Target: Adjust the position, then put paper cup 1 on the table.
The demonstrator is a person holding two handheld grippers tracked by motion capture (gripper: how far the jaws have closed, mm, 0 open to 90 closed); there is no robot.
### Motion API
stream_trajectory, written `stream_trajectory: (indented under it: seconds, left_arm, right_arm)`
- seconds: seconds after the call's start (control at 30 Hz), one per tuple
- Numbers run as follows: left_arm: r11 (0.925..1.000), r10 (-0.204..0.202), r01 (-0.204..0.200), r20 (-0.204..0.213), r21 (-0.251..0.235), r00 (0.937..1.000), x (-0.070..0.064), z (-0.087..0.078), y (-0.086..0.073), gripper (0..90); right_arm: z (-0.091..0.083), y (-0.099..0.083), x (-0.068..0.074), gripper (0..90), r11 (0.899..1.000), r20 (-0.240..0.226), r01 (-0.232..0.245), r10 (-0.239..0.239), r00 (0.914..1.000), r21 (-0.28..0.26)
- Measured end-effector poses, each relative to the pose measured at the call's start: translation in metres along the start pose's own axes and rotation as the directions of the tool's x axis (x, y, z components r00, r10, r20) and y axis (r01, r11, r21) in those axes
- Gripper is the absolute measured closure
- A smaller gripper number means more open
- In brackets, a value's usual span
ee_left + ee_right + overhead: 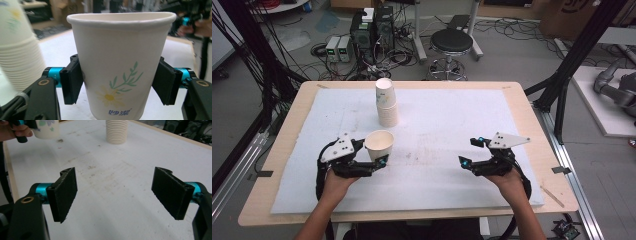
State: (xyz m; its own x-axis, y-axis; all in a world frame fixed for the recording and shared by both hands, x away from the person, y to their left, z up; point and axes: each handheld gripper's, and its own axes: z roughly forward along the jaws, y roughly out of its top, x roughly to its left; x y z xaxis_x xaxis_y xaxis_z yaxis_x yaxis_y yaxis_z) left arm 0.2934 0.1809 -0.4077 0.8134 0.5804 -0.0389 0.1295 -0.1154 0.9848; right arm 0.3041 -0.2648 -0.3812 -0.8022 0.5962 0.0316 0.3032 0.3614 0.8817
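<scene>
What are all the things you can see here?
Single paper cup: one, white with a daisy print, between the left tool's jaws.
Cup stack: one, white, far middle of the mat.
Foam mat: one, white, stained, covering the table.
Table: one, light wood.
Stool: one, black, on the floor beyond the table.
Left tool: black, shut on the cup.
Right tool: black, open, above bare mat.

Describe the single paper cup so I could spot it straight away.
On the white mat covering the table, look near the person's left hand. The cup stands upright between that tool's jaws, apart from the tall cup stack behind it, with a daisy printed on its side.
</scene>
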Motion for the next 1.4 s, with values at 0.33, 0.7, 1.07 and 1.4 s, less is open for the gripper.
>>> stream_trajectory:
  seconds: [0.33,0.7,1.07,1.4]
  left_arm:
    - [0.9984,0.003,-0.01,-0.121,-0.055,0.9927,0.013,-0.019,-0.001,31.5]
    - [0.9945,-0.025,0.002,-0.217,-0.104,0.976,0.029,-0.038,-0.003,31.0]
    - [0.9931,-0.055,0.025,-0.264,-0.115,0.9631,0.039,-0.047,-0.009,30.6]
    - [0.9978,-0.049,0.031,-0.333,-0.059,0.9416,0.05,-0.049,-0.023,30.6]
  right_arm:
    - [-0.01,-0.006,-0.001,21.0,0.999,0.053,-0.009,0.011,0.9985,-0.037]
    - [-0.012,-0.014,-0.007,21.1,0.998,0.083,-0.034,0.039,0.9958,-0.057]
    - [-0.01,-0.014,-0.006,21.1,0.998,0.078,-0.025,0.029,0.9965,-0.049]
    - [-0.011,-0.017,-0.005,21.1,0.999,0.079,-0.021,0.024,0.9966,-0.038]
